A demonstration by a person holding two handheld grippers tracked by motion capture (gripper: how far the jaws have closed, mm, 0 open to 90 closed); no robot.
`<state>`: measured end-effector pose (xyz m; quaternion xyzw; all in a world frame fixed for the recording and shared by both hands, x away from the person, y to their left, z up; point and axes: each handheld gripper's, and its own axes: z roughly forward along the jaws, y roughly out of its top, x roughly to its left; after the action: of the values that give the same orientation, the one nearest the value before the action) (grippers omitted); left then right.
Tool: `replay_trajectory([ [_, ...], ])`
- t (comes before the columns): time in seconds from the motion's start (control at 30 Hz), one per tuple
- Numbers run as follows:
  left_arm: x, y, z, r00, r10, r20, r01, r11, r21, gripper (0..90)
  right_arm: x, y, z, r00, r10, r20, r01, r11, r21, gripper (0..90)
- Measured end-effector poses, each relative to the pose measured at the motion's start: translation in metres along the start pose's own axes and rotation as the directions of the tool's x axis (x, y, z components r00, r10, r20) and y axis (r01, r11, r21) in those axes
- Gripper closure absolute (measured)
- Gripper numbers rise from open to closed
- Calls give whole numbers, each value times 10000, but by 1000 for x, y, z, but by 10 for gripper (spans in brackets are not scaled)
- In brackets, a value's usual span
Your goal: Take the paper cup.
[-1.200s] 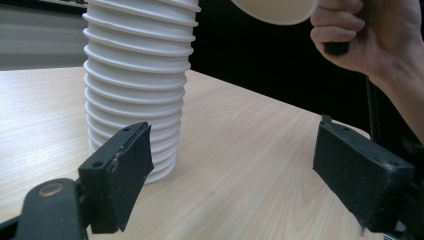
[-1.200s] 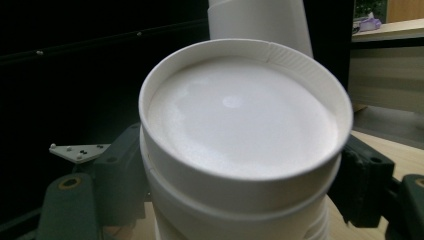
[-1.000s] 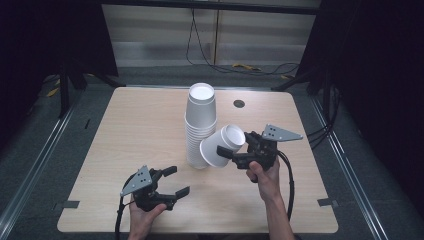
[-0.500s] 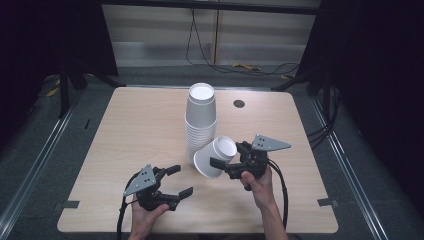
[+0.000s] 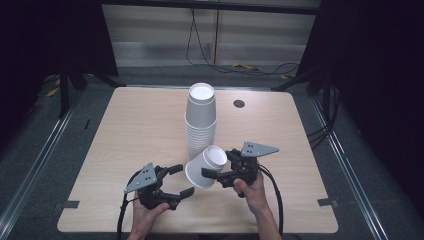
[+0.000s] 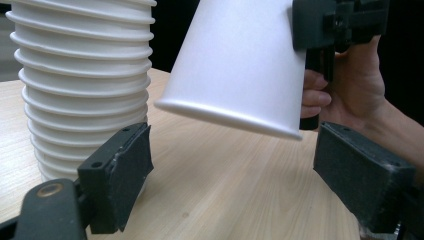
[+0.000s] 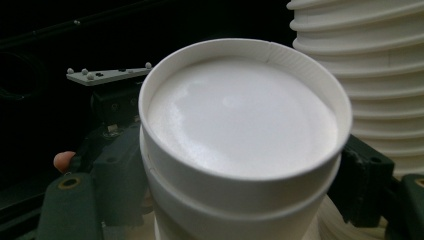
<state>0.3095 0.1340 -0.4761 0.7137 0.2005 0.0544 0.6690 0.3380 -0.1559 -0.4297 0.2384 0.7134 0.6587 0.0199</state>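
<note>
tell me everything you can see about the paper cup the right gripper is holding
The cup is plain white paper with a rolled rim and a recessed base. The right gripper view suggests two nested cups. It is tilted, mouth down-left, base toward the right gripper, whose jaws clamp its narrow end. It hangs clear of the table, beside the stack, ahead of the open left gripper.

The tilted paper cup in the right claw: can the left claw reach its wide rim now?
Probably yes. The left claw is open, the tilted paper cup hangs with its rim just ahead of the jaws, and bare table lies between. The cup stack stands aside.
</note>
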Motion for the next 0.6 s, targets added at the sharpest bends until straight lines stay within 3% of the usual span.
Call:
replay_trajectory([
  [0.17,0,4,1,9998,171,141,-172,9998,94,155,0,0,1,9998,87,-171,-87,10000,2,217],
  [0.6,1,9,5,9996,266,-6,-265,9991,339,151,4,-7,9,9990,194,-405,-180,9992,358,218],
])
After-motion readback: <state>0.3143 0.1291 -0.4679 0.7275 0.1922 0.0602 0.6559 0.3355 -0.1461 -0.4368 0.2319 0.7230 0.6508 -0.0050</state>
